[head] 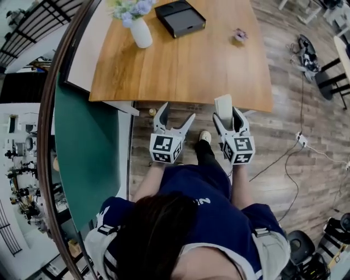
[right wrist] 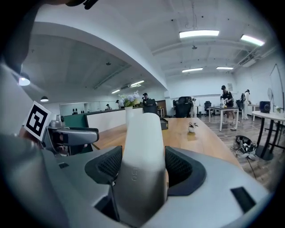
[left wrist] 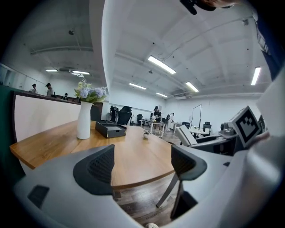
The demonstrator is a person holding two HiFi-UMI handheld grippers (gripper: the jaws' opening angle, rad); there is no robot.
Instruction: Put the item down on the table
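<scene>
— Well, where is the white item (right wrist: 143, 147) now?
— In the right gripper (head: 229, 117); both ribbed pads press on its sides, the jaws standing wide around it, and it sticks out past their tips; it is held in the air at the near edge of the table (head: 186, 76), not resting on the wood.
— And the left gripper (left wrist: 142, 162)?
— Jaws well apart, gripping nothing; only tabletop and floor show between them.
— Which containers stand on the table?
— Three, all toward the far end; a white vase (head: 141, 33) holds pale blue flowers (head: 130, 7); near it, but apart, lies a shallow black box (head: 180, 17), open at the top, its inside dark; well apart to the right stands a small pot (head: 239, 37) with a little plant (right wrist: 192, 125) in it.
</scene>
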